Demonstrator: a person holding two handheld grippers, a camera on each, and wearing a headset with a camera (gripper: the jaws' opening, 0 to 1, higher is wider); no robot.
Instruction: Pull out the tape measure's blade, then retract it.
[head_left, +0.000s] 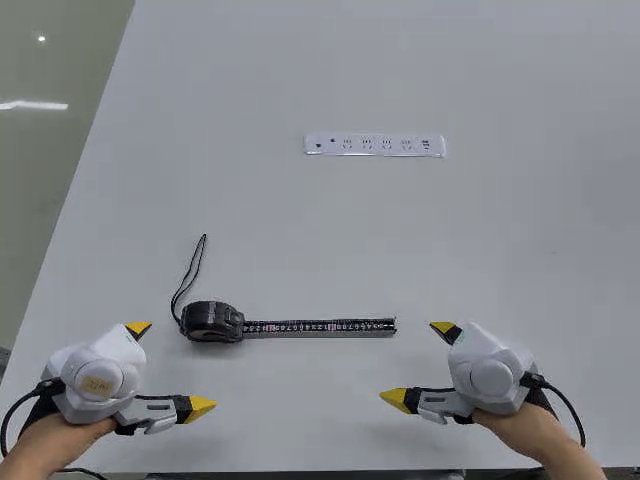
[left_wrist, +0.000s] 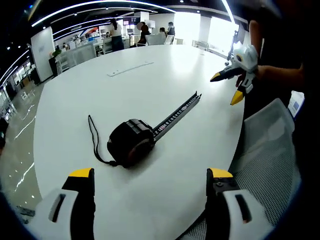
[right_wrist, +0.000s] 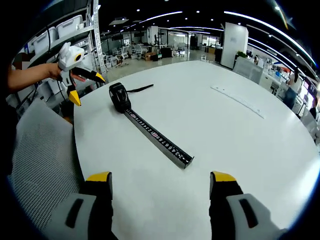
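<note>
Tape measure (head_left: 212, 321) sits just beyond left gripper (head_left: 170, 366), blade (head_left: 320, 327) out rightward, tip near right gripper (head_left: 418, 362). Both grippers spread wide, holding nothing.

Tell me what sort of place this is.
Probably an open-plan office or lab: a big white table with a power strip, shelves stacked with bins, and people at desks under strip lights beyond.

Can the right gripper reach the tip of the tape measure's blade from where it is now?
Probably yes: the right gripper is open, and only bare table lies between it and the blade tip.
</note>
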